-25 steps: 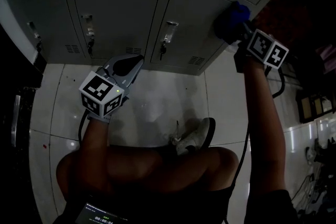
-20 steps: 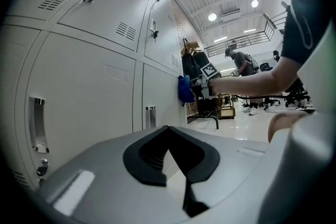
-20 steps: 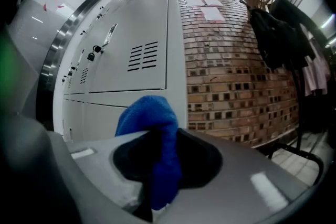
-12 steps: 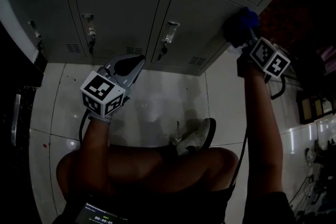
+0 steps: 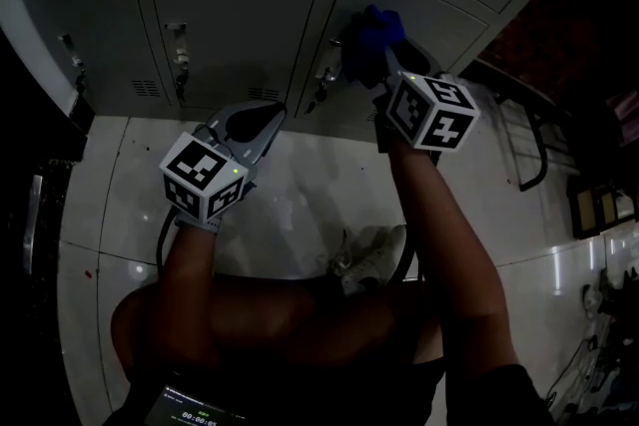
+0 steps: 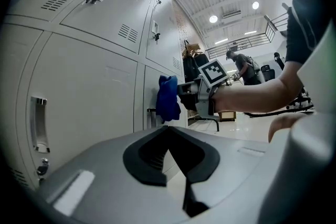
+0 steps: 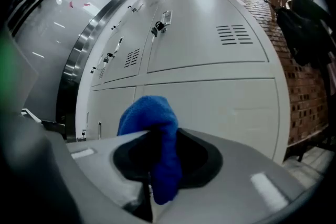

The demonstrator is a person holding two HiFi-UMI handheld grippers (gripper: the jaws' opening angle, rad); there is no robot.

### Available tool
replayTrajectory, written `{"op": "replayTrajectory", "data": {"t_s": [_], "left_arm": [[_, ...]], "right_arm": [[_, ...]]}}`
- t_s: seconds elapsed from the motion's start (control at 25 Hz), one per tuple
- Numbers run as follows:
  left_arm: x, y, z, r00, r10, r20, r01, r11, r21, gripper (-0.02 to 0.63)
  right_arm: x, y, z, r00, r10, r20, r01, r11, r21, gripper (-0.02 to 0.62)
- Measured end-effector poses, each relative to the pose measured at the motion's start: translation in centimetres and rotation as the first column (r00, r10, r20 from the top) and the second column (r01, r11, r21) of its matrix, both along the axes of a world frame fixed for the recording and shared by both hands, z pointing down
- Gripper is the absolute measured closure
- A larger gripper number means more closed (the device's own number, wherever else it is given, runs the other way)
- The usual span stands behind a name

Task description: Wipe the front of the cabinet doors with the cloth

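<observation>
Right gripper view: right gripper (image 7: 153, 168) pinches bunched fuzzy blue cloth (image 7: 149, 118).

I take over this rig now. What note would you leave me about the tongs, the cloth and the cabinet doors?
Right tongs: shut on the blue cloth, which appears pressed to a lower cabinet door, near its handle side.
Left tongs: shut, empty, not touching the doors.
Done: the pictures do not show which doors are already wiped.
Left: wipe the door fronts with the cloth.
</observation>
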State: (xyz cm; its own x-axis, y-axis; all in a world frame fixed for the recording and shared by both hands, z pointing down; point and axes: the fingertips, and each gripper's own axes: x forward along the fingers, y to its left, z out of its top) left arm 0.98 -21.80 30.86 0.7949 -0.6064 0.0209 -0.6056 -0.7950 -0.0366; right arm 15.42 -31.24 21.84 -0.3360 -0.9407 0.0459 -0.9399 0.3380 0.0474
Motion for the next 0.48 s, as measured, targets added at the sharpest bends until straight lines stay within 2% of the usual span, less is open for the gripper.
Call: {"op": "replayTrajectory", "data": {"t_s": [0.24,0.48], "left_arm": [[-0.2,-0.1,-0.3,1.0,-0.005,-0.017,0.005,1.0,0.001,0.606],[-0.2,-0.1,-0.3,1.0,-0.001,-0.023,0.001,1.0,0.0,0.606]], "right_arm": [[-4.0,-1.2,1.1,0.999,-0.042,0.007,0.042,0.999,-0.008,0.518],[-5.1,-2.5,1.7,0.999,-0.048,-0.002,0.048,0.999,-0.025,0.518]]}}
